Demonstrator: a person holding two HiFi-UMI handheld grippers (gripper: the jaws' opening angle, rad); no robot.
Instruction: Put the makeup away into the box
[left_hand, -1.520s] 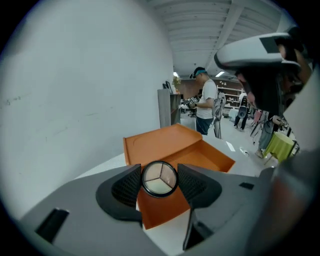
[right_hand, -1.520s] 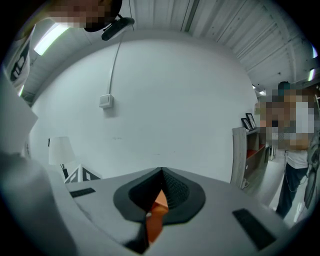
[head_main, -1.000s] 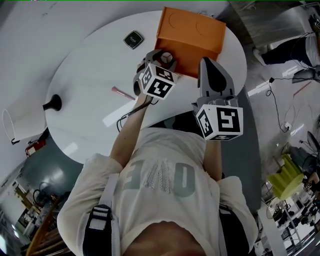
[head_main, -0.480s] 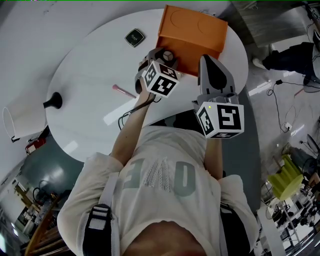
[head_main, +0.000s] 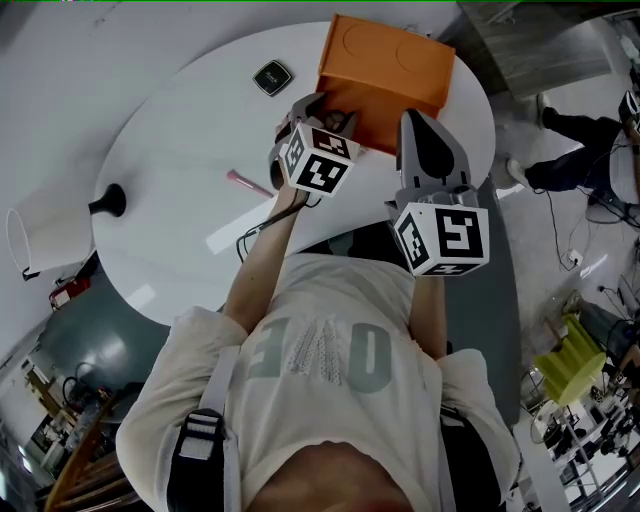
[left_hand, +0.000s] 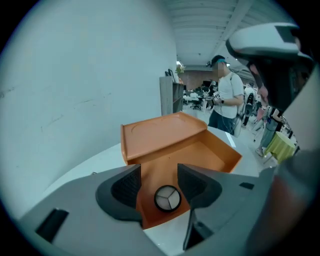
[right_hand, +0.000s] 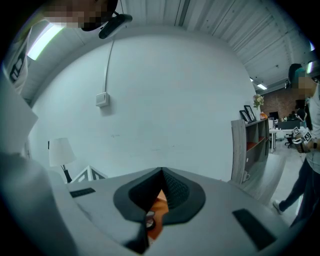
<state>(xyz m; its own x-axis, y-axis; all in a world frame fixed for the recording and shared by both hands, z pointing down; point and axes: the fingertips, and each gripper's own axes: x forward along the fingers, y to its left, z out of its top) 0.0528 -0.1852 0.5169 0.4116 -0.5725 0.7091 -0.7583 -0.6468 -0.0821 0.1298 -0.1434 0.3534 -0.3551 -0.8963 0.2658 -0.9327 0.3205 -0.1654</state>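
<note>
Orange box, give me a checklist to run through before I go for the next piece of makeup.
1. Orange box lid open: ok.
2. Round compact lying on the box floor, clear of the fingers: ok.
3. Left gripper open and empty: ok.
4. Right gripper ready to grasp: not ok, its fingers are shut.
5. All makeup put away: not ok; a pink stick and a black square compact lie on the white table.
6. Black object at the table's left edge is makeup: cannot tell.
</note>
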